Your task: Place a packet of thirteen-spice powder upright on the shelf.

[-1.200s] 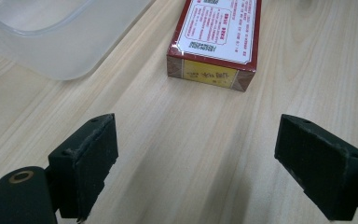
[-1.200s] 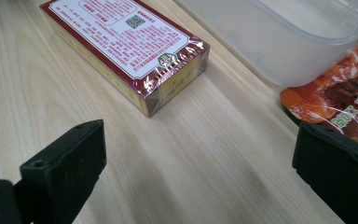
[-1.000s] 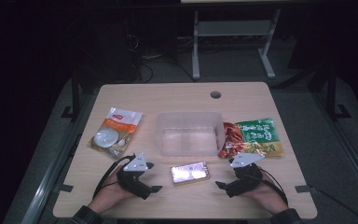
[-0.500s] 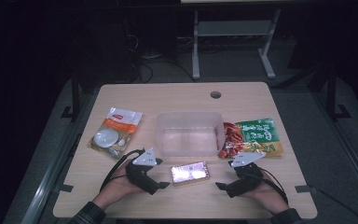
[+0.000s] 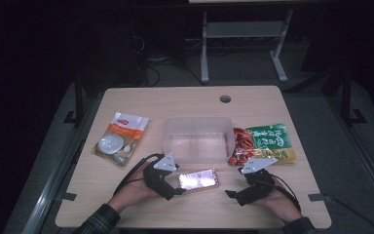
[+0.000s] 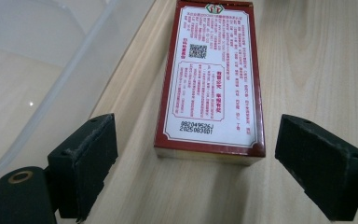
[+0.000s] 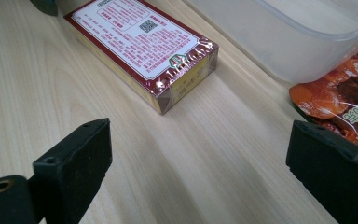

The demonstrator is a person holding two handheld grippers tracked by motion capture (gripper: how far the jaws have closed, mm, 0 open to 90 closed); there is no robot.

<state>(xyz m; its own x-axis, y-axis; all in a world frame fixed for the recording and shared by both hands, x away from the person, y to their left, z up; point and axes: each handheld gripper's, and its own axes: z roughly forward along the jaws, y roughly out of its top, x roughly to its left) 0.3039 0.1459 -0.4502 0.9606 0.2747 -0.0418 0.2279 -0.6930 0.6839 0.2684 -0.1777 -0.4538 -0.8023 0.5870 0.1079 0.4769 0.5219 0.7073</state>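
You are holding your left gripper (image 6: 193,175) wide open at the near end of the red box (image 6: 212,77), lying flat just beside the clear tub (image 5: 197,138), its length running straight ahead between the jaws, while your right gripper (image 7: 200,179), equally wide, is sitting farther off.

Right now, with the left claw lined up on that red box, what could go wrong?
The left claw is open astride the flat box; closing too high could skid over its glossy wrap. The clear tub sits close beside the box, so that finger may catch its wall. Pushing could slide the box toward the right claw.
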